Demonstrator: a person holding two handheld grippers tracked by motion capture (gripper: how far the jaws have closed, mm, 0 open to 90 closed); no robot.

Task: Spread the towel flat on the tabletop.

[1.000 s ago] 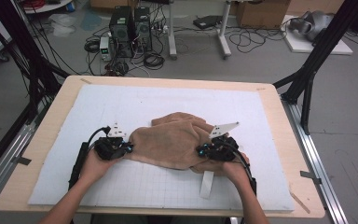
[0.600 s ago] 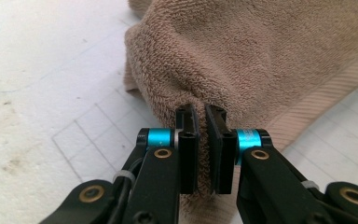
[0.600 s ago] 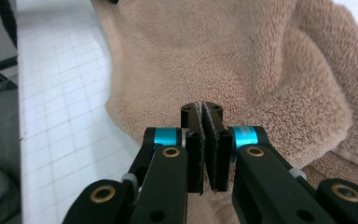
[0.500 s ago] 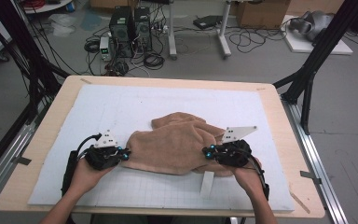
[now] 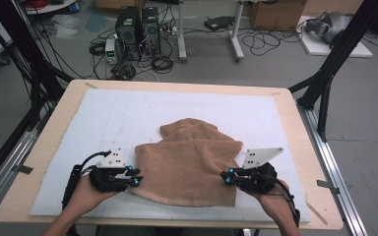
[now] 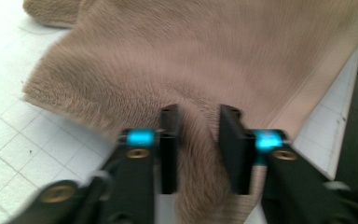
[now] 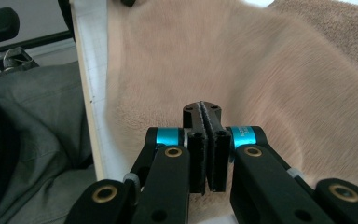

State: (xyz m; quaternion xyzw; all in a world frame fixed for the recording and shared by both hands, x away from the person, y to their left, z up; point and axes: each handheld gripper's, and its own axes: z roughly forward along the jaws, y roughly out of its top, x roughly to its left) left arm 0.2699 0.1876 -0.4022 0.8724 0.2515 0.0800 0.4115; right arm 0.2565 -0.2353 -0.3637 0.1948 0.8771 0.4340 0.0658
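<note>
A tan towel [image 5: 192,162] lies loosely folded on the white mat [image 5: 128,113], its near edge close to the mat's front. My left gripper [image 5: 137,178] is at the towel's [image 6: 191,56] near left edge. In the left gripper view its jaws [image 6: 200,114] stand apart and have just been opening. A ridge of towel lies between them, and the pads do not press on it. My right gripper [image 5: 225,178] is at the near right edge. Its jaws [image 7: 204,109] are shut tight, pinching a thin edge of the towel [image 7: 261,70].
The wooden table [image 5: 295,123] shows around the mat. Black frame posts [image 5: 325,78] stand at both far corners. Computer towers [image 5: 138,27] and cables sit on the floor beyond. A person's grey-clad lap [image 7: 37,116] is just off the table's front edge.
Both hands have drawn back toward the near edge and moved further apart. The towel came with them and now lies wider and flatter, closer to the front.
</note>
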